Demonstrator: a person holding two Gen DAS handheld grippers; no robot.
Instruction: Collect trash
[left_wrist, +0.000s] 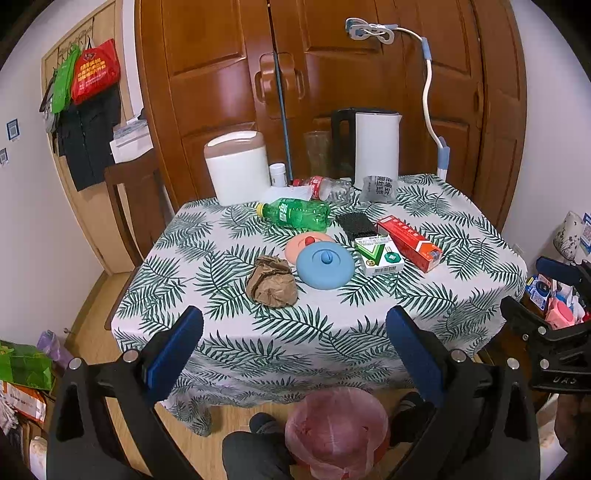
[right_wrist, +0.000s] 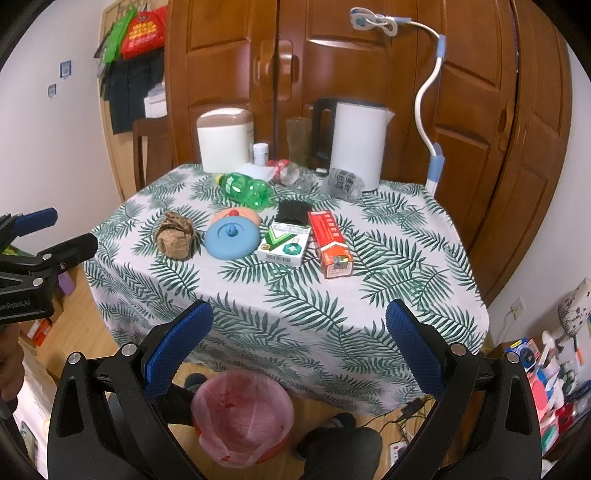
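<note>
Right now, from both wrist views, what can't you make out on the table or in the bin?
- Bin contents: both views, the pink liner is translucent, and the person's knee cuts it off in the left wrist view.
- Black mesh item: both views, partly behind the green-and-white box; what it is, unclear.
- Clear bottle: left wrist view, its lower side is hidden by the green bottle.
- Box text: too small to read.

The left tongs (left_wrist: 294, 345) are held level and low, blue-padded fingers (left_wrist: 176, 350) spread wide with nothing between them. The right tongs (right_wrist: 299, 341) hang alongside at about the same height, equally agape and empty. The person's dark-trousered knees (left_wrist: 258, 448) sit below, feet on the floor.
</note>
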